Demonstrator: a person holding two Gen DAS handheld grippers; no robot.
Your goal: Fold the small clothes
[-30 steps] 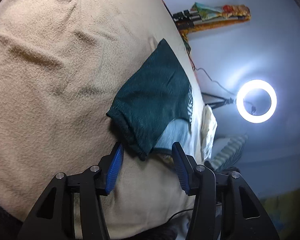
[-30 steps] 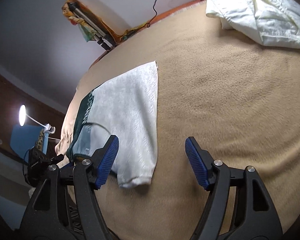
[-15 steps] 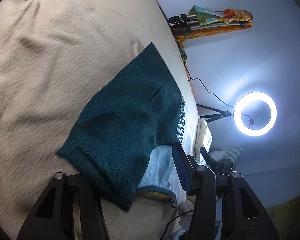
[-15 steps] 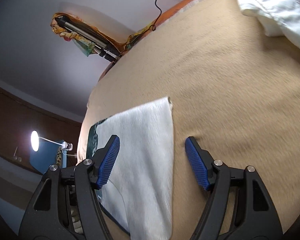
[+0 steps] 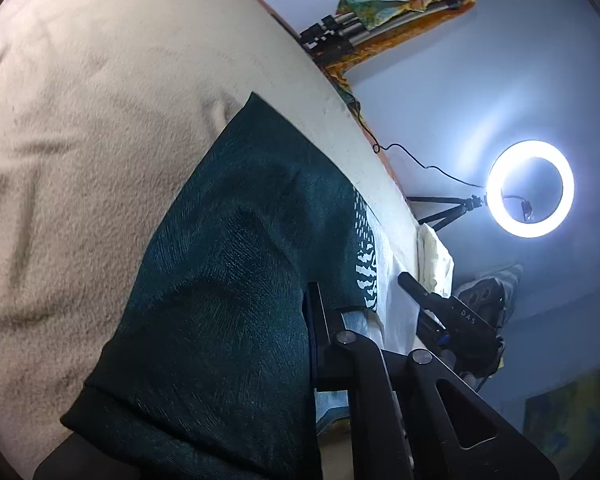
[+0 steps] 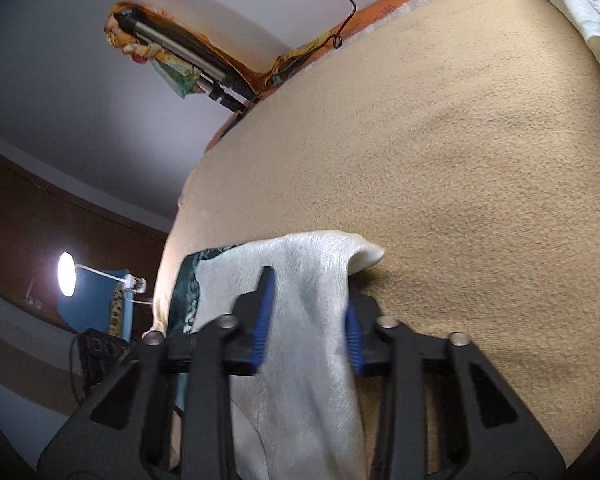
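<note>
A small T-shirt lies on the beige blanket (image 5: 80, 120). Its dark green half (image 5: 228, 280) fills the left wrist view, and its white half (image 6: 300, 280) shows in the right wrist view. My left gripper (image 5: 300, 320) is closing on the green side near the sleeve. Green cloth drapes over and hides one finger, and the other finger (image 5: 320, 316) presses against the fabric. My right gripper (image 6: 308, 320) is closing on the white edge, which bunches between the blue pads (image 6: 262, 320) and curls up off the blanket. The right gripper's black body (image 5: 456, 320) shows beyond the shirt.
A lit ring light (image 5: 532, 188) on a tripod stands past the bed's edge. Folded tripods (image 5: 340, 32) wrapped in patterned cloth lean on the wall. White bedding (image 6: 580, 8) lies at the far right. Open blanket (image 6: 460, 160) stretches beyond the shirt.
Both grippers have moved forward over the shirt, and their jaws went from wide apart to closed on it. The white edge now bunches and lifts; green cloth now covers one left finger.
</note>
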